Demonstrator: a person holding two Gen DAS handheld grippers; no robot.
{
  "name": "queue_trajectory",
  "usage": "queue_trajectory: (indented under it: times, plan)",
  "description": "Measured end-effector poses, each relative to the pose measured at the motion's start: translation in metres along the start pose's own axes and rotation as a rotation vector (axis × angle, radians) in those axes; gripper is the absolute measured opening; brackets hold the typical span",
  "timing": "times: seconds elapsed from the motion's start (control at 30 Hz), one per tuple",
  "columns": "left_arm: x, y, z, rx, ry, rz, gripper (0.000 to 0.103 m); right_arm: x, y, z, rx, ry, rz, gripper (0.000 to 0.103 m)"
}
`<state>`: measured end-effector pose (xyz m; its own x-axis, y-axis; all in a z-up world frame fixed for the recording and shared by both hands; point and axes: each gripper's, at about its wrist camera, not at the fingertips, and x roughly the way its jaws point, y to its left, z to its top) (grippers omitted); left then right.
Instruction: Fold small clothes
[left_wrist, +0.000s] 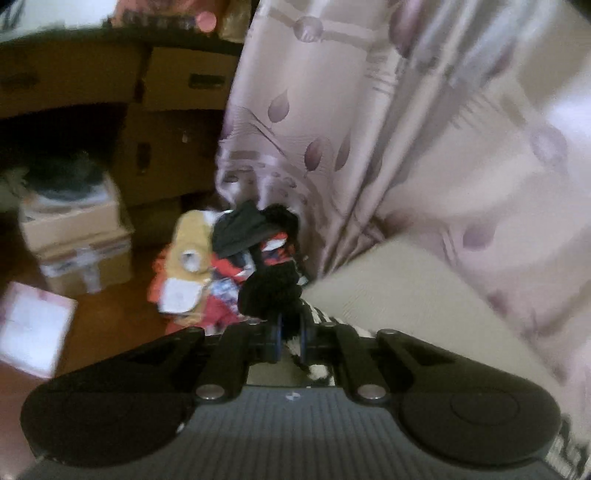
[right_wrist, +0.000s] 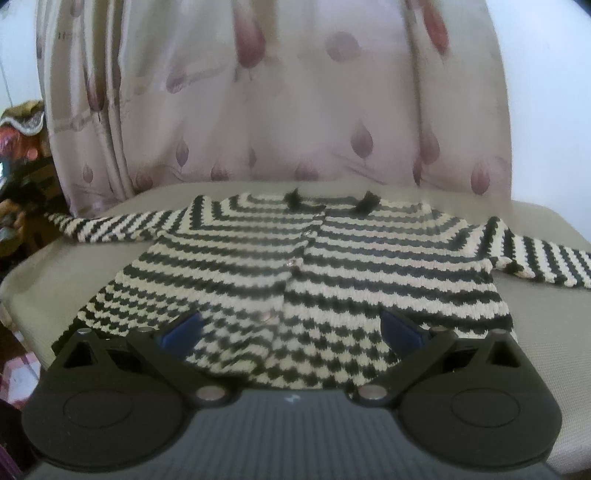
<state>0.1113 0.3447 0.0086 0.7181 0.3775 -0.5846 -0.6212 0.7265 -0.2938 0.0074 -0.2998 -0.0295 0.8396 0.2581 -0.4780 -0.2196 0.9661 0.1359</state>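
A small black-and-cream striped knit cardigan (right_wrist: 295, 258) lies spread flat on a beige cushion (right_wrist: 546, 325), front up, both sleeves stretched out sideways. My right gripper (right_wrist: 291, 332) is open, its blue pads (right_wrist: 184, 328) hovering over the cardigan's near hem. My left gripper (left_wrist: 290, 339) is shut on the black fuzzy trim (left_wrist: 291, 325) of the cardigan, at the cushion's left edge; a bit of striped knit (left_wrist: 325, 317) shows beside the fingers.
A pile of other small clothes (left_wrist: 229, 266), yellow, red and black, lies on the floor left of the cushion. Cardboard boxes (left_wrist: 77, 236) stand behind it. A mauve patterned curtain (right_wrist: 277, 110) hangs right behind the cushion.
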Motion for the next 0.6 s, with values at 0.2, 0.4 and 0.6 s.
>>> queue_trajectory:
  times: [0.2,0.4,0.6]
  plan:
    - [-0.052,0.029,-0.060,-0.039,0.003,0.116,0.011,-0.017,-0.017,-0.009,0.045,-0.042,0.004,0.103]
    - [-0.040,0.040,-0.087,0.049,-0.051,0.148,0.066,-0.036,-0.054,-0.020,0.175,-0.070,-0.015,0.103]
    - [-0.089,0.036,-0.082,0.049,-0.211,0.166,0.083,-0.060,-0.097,-0.035,0.317,-0.108,-0.071,0.103]
